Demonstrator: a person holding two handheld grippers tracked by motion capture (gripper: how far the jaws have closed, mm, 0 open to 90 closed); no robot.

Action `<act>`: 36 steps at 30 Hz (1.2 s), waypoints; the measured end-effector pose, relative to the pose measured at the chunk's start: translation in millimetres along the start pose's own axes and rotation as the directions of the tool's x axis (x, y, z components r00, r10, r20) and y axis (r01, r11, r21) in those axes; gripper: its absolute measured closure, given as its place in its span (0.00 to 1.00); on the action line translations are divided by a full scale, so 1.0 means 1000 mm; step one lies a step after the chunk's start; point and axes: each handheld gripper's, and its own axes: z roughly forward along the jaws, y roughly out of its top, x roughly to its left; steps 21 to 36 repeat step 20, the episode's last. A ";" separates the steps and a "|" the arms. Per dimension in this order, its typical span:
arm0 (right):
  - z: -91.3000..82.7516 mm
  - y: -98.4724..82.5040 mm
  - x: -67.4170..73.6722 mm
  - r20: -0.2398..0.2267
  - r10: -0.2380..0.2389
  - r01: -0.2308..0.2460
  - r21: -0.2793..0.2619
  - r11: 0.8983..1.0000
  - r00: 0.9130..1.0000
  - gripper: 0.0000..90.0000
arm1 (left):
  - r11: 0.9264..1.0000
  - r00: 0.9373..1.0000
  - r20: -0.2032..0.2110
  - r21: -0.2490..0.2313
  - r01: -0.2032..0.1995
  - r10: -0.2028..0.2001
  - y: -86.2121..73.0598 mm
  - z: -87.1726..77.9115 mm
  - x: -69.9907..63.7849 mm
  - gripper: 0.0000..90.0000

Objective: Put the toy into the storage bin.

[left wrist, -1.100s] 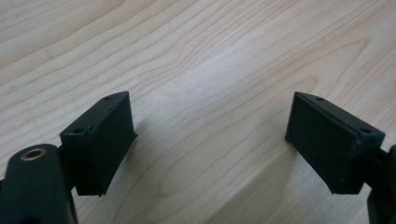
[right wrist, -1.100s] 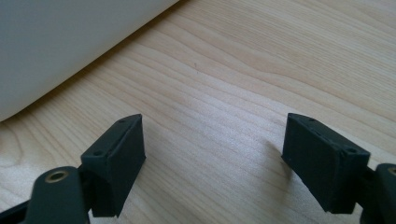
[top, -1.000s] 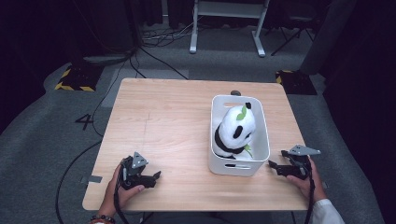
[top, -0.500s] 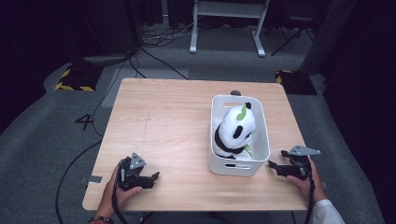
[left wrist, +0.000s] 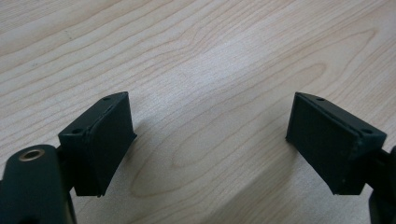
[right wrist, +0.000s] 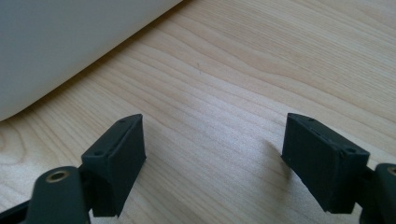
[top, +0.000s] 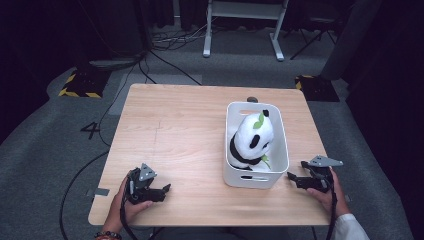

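A white bin (top: 256,177) stands on the right half of the wooden table (top: 175,130), and a black-and-white plush panda (top: 252,137) with green leaves sits inside it. My left gripper (top: 165,189) rests on the table near the front left corner, open, with bare wood between its pads (left wrist: 210,140). My right gripper (top: 291,177) lies near the front right edge, just right of the bin, also open with nothing between its fingers (right wrist: 212,154). In the right gripper view the bin's white wall (right wrist: 60,42) rises at the upper left.
Around the table lies grey floor with black cables (top: 165,55), a yellow-black striped base (top: 80,85) at the left and a white stand's legs (top: 240,30) at the back. A small dark round thing (top: 252,99) sits just behind the bin.
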 end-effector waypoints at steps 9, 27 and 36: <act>0.000 0.000 0.000 -0.002 0.001 -0.001 0.000 1.000 1.000 0.24 | 1.000 1.000 -0.001 0.001 0.001 -0.001 0.000 0.000 0.000 0.17; 0.000 0.000 0.000 -0.002 -0.004 0.004 -0.002 1.000 1.000 0.24 | 1.000 1.000 -0.001 0.001 0.001 -0.001 0.000 0.000 0.000 0.17; 0.000 0.000 0.000 -0.002 -0.004 0.004 -0.002 1.000 1.000 0.24 | 1.000 1.000 -0.001 0.001 0.001 -0.001 0.000 0.000 0.000 0.17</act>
